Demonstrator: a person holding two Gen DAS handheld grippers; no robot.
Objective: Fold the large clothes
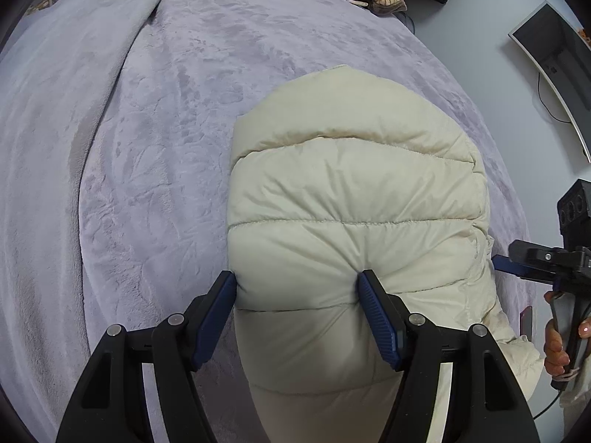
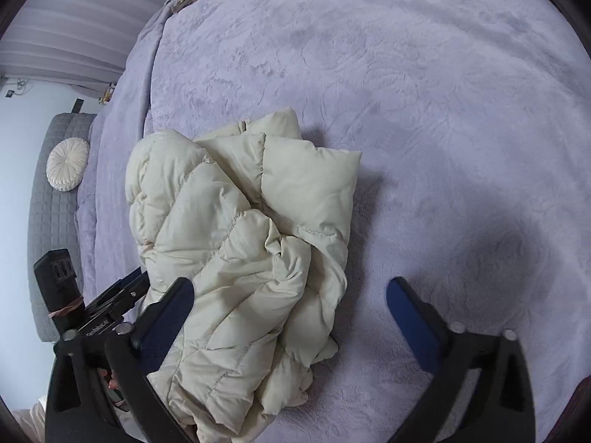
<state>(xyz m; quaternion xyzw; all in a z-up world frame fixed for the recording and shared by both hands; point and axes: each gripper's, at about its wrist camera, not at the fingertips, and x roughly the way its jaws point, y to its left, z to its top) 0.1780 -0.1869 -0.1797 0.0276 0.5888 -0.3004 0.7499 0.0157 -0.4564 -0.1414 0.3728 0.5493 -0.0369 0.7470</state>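
**Ana:** Jacket first: where is it?

**Ben:** Cream puffer jacket (image 1: pixel 354 221) lies bunched on a lavender plush blanket (image 1: pixel 147 147) that covers a bed. Left gripper (image 1: pixel 297 284) is at the jacket's near edge, its blue pads (image 1: pixel 380 317) pressing into one quilted panel from both sides, so it is pinching a thick fold of the jacket.

**Ana:** And the other claw?

**Ben:** Right gripper (image 2: pixel 290 295) is spread wide. One finger rests against the jacket's near flank, the other stands over bare blanket just beside the jacket. It holds nothing.

**Ana:** What could go wrong?

**Ben:** My judgement: the filling is slippery and springy, so the pinched panel may slide out when lifted, or only the top layer may rise and the bundle may unfold. With one side gripped, the far layers could drag.

**Ana:** Do the views differ?

**Ben:** Left view shows a smooth quilted face and a monitor (image 1: pixel 554 74) beyond the jacket. Only the right view shows the jacket's crumpled layers (image 2: pixel 280 251), and a round cushion (image 2: pixel 67 163) on a grey bench past the jacket.
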